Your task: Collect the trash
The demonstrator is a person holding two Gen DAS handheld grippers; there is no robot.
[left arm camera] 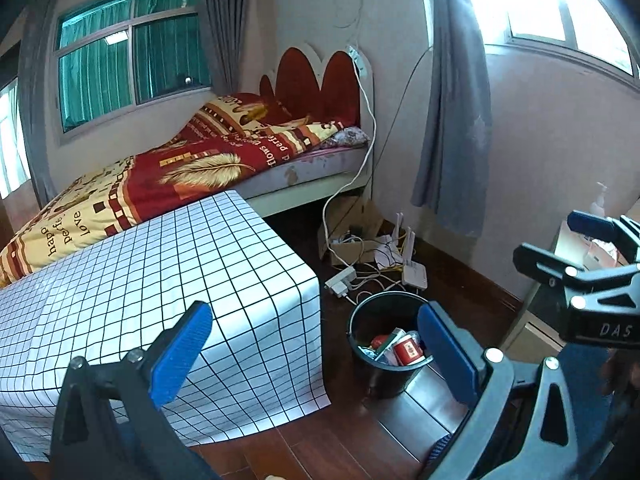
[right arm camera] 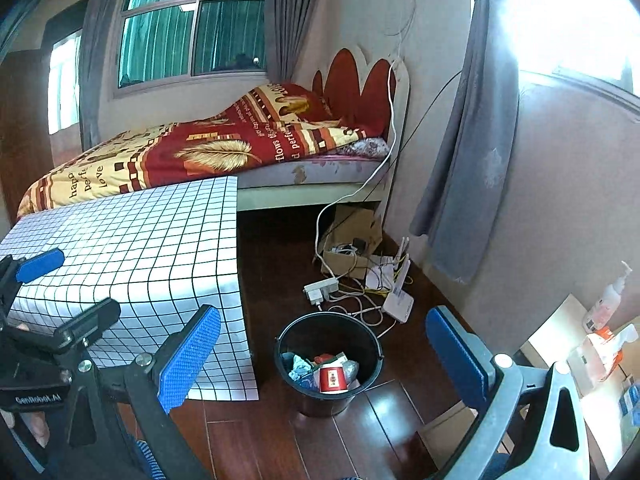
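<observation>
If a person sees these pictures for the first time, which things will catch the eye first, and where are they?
The black bucket on the dark wood floor stands out, with a red-and-white cup and other trash inside. Left of it is a table under a white grid-pattern cloth, and behind that a bed with a red and yellow blanket. Both grippers, left and right, are open and hold nothing.

trash (right arm camera: 330,372) in bucket (right arm camera: 370,344), right of table (right arm camera: 132,248)
</observation>
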